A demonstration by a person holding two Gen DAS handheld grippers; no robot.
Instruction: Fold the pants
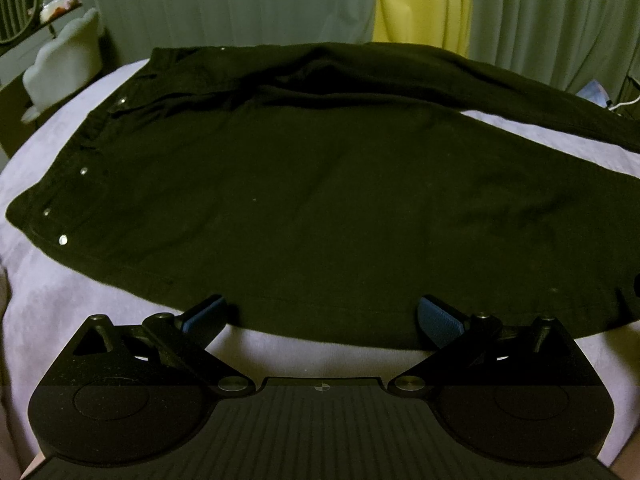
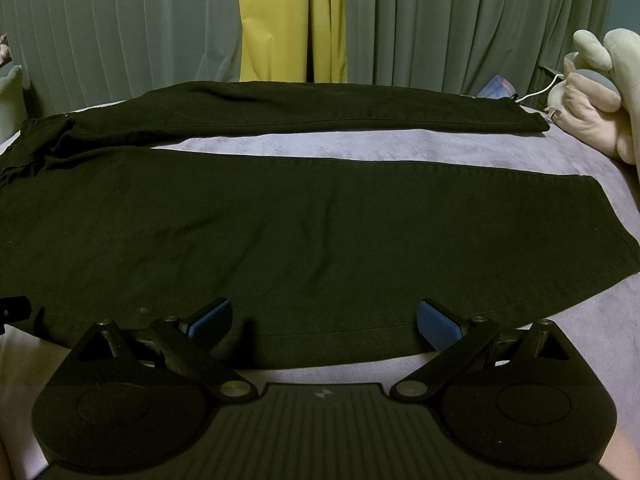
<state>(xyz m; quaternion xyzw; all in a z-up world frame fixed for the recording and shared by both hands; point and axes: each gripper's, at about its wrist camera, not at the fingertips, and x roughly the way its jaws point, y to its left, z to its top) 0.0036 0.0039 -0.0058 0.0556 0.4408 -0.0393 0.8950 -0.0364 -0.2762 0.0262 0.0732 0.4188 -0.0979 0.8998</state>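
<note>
Black pants (image 1: 304, 200) lie spread flat on a lilac bed sheet (image 1: 60, 300), waistband to the left, the two legs running right with a strip of sheet between them. My left gripper (image 1: 320, 316) is open, its blue pads (image 1: 438, 320) just above the near side seam by the hip. In the right wrist view the pants (image 2: 280, 232) show both legs, hems at the right. My right gripper (image 2: 324, 320) is open over the near leg's lower edge, blue pads (image 2: 436, 322) apart. A tip of the left gripper (image 2: 14, 306) shows at the left edge.
Grey-green curtains (image 2: 440, 20) with a yellow panel (image 2: 292, 20) hang behind the bed. Plush toys (image 2: 596, 96) and a white cable (image 2: 536, 94) lie at the far right. A white cushion (image 1: 64, 64) and a shelf (image 1: 24, 12) stand at the left.
</note>
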